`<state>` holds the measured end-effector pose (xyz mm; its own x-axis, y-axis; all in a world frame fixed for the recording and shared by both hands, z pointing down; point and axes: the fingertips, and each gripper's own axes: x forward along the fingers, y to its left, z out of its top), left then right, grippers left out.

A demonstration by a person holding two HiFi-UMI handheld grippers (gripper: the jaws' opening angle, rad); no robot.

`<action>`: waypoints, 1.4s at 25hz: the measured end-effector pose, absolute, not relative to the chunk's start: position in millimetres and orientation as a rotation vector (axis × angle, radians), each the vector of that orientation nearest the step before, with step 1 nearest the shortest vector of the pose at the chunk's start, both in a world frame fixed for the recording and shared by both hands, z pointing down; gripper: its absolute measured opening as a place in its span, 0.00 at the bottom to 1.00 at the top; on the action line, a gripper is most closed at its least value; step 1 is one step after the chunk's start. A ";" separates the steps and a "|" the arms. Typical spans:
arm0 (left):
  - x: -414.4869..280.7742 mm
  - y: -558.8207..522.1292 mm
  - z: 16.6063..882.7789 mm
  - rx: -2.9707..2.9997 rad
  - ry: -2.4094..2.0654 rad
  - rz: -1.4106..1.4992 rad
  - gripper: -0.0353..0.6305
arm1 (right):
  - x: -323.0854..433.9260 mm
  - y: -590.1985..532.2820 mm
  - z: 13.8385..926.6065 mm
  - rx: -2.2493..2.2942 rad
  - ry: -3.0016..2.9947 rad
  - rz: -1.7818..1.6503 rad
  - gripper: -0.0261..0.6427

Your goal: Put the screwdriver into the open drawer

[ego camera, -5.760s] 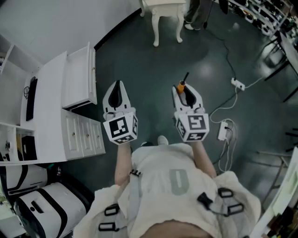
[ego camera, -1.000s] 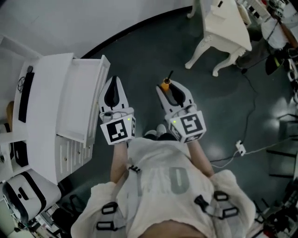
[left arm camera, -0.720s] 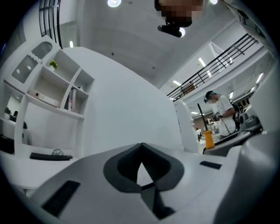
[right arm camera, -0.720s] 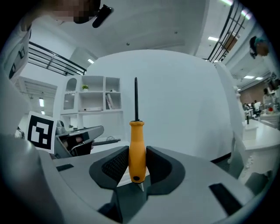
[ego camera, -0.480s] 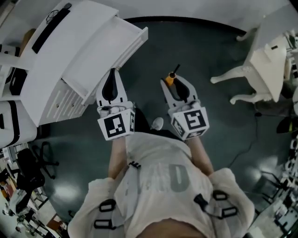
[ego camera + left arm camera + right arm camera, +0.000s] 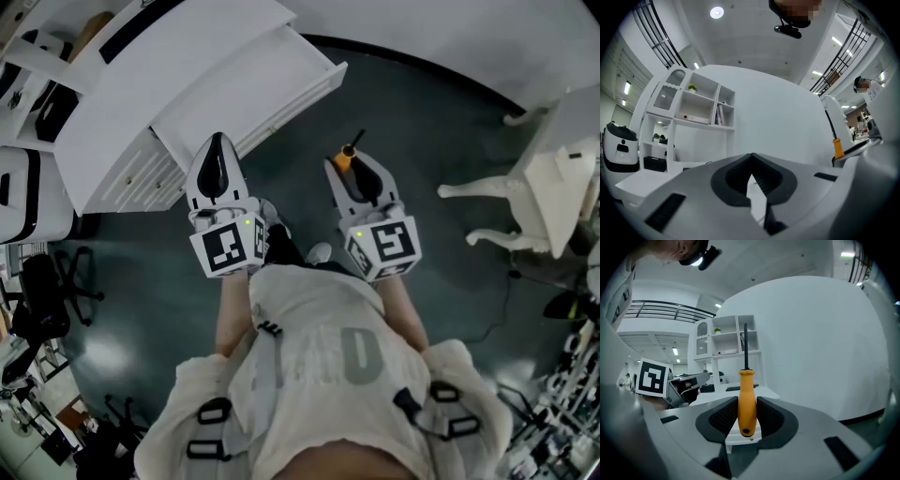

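The screwdriver [image 6: 348, 157], with an orange handle and a dark shaft, stands between the jaws of my right gripper [image 6: 352, 161], which is shut on its handle. Its shaft points away from me over the dark floor. In the right gripper view the handle [image 6: 746, 401] is pinched upright between the pads. The open white drawer [image 6: 253, 89] juts from the white cabinet [image 6: 141, 66] at upper left. My left gripper [image 6: 217, 141] is shut and holds nothing, its tip just below the drawer's near edge. The left gripper view shows its jaws [image 6: 751, 155] meeting, with the screwdriver [image 6: 838, 147] at right.
A white table with carved legs [image 6: 548, 178] stands at the right. A black office chair [image 6: 47, 281] and a white appliance [image 6: 19, 192] are at the left. White shelves [image 6: 726, 345] rise behind the cabinet. The floor between drawer and table is dark green.
Both grippers have swung left toward the cabinet, so the open drawer now lies just ahead of the left gripper. The carved-leg table has slid off to the right. The screwdriver stays held.
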<state>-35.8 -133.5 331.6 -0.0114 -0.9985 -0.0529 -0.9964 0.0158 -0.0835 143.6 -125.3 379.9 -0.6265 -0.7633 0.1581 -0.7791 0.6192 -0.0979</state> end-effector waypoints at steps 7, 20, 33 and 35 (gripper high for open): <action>-79.3 -145.3 334.8 -2.076 2.249 -0.034 0.06 | 97.2 -156.4 376.6 1.196 -2.774 0.222 0.21; -208.1 -183.1 329.2 -1.929 2.379 0.042 0.06 | -56.3 -217.8 361.0 0.962 -2.853 0.168 0.21; -308.1 -191.1 338.8 -1.739 2.553 0.045 0.06 | -159.5 -242.4 366.4 0.646 -2.880 0.061 0.21; -310.8 -202.7 341.4 -1.750 2.571 0.039 0.06 | -172.1 -255.2 369.6 0.570 -2.904 0.095 0.21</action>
